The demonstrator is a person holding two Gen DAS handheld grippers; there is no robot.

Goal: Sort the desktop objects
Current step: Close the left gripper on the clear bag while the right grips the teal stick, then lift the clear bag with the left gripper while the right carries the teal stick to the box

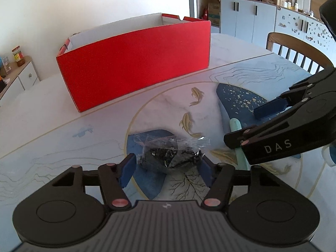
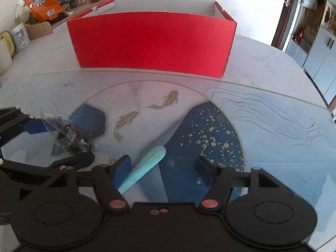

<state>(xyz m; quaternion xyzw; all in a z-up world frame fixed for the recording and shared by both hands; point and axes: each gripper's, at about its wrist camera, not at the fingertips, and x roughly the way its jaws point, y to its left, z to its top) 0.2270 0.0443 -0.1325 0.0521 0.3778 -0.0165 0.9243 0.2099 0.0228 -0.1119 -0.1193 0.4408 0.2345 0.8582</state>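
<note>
A clear plastic bag with dark contents [image 1: 171, 154] lies on the table between the fingers of my left gripper [image 1: 167, 168], which is open around it; the bag also shows in the right wrist view [image 2: 70, 135]. A pale green stick-shaped object [image 2: 145, 168] lies on the table between the fingers of my right gripper [image 2: 162, 168], which is open, close to its left finger. That object also shows in the left wrist view [image 1: 236, 133], partly hidden by the right gripper [image 1: 250, 126]. An open red box [image 1: 134, 63] stands behind both; it also shows in the right wrist view [image 2: 153, 40].
The table [image 2: 262, 113] has a painted fish pattern. A wooden chair [image 1: 298, 48] stands at its far right edge. A side shelf holds snack bags and jars [image 2: 42, 2] at the back left. Cabinets [image 1: 247, 19] stand beyond the table.
</note>
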